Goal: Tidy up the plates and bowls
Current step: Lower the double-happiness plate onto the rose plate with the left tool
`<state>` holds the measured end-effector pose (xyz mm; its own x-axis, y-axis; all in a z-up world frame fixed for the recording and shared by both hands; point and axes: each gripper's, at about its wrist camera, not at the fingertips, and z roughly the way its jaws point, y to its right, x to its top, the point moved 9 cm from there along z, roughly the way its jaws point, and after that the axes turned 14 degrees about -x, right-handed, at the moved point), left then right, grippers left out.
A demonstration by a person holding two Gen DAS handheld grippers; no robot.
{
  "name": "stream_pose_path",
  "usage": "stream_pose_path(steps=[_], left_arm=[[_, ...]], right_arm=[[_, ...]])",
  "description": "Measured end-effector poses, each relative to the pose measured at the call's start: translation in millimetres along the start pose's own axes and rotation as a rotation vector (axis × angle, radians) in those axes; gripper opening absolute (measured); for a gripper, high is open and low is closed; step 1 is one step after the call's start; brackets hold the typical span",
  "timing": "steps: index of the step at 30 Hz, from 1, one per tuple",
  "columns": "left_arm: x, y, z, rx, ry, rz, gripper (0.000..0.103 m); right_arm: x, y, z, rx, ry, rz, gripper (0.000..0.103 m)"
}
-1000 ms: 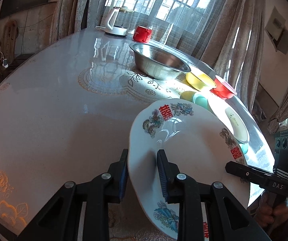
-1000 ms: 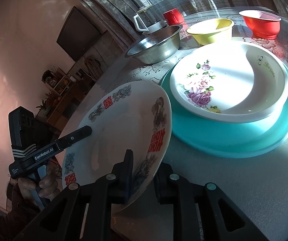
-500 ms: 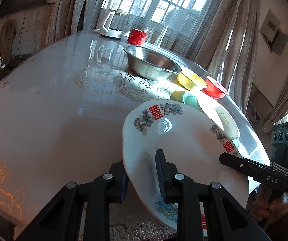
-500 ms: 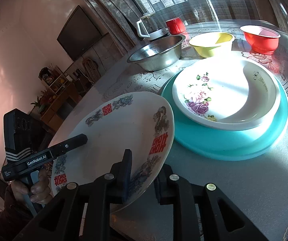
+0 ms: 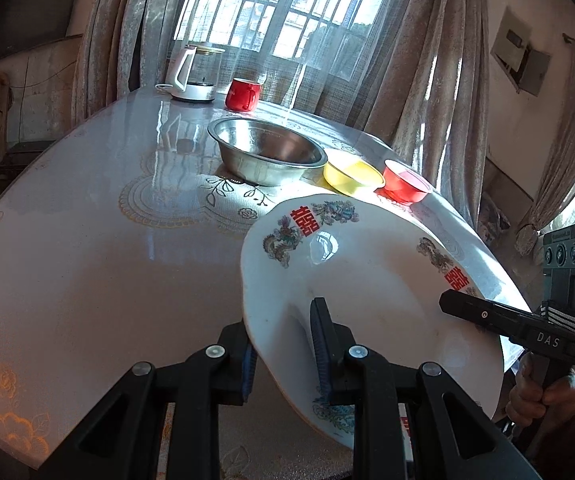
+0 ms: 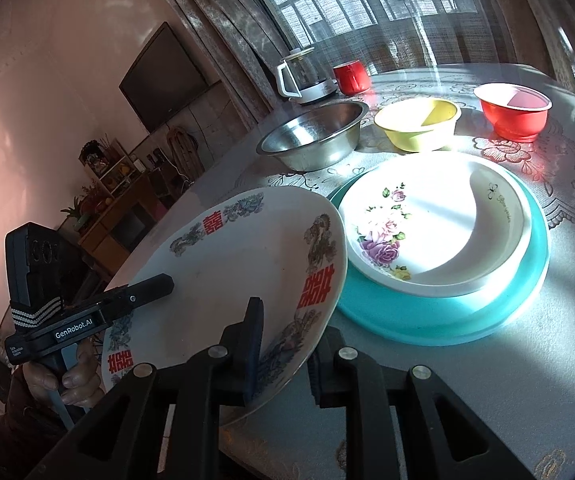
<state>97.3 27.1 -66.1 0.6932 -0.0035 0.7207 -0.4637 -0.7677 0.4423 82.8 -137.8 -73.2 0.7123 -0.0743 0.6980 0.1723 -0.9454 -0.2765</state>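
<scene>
A big white plate (image 5: 371,292) with red signs and dragon pictures on its rim is up in the air, tilted, above the near part of the round table (image 5: 87,248). Two grippers hold it at once. The left gripper (image 5: 283,344) pinches one edge of the plate, with one finger on top and one below. The right gripper (image 6: 283,344) pinches the other edge the same way. In the right wrist view the plate (image 6: 239,276) hangs just beside a stack of two dishes. Its far edge looks like it is over the rim of that stack, but it is hard to tell if they touch.

The stack is a white dish with pink and purple flowers (image 6: 435,236) sitting on a wide teal plate (image 6: 439,316). Bright sun falls on both.

Farther back on the table there are three bowls in a row. A shiny metal bowl (image 5: 267,154) is the biggest. A yellow bowl (image 5: 353,176) is next to it, and a red bowl (image 5: 405,186) is next to that one.

Near the window stand a red mug (image 5: 242,94) and a glass kettle with a white handle (image 5: 195,74). Long curtains (image 5: 439,72) hang at the sides of the window. A dark TV (image 6: 165,76) hangs on the pink wall.
</scene>
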Motion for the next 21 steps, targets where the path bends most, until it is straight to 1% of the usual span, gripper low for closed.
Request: stream_pose_path(steps=[4,9,18,21], left_arm=[[17,17,14,-0.025,-0.003,0.030,0.025],[37,34,43,-0.047,-0.026,0.056,0.025],[54,53,106,-0.072,-0.096,0.077,0.025],[57,54,125,-0.077,-0.116,0.062,0.025]], right_arm=[[13,15,-9,-0.032,0.033,0.015,0.019],[30,41,-17,-0.088,0.067,0.036,0.019],[44,98,-14,-0.193,0.057,0.095,0.020],[45,112,-9,-0.224,0.054,0.107,0.021]])
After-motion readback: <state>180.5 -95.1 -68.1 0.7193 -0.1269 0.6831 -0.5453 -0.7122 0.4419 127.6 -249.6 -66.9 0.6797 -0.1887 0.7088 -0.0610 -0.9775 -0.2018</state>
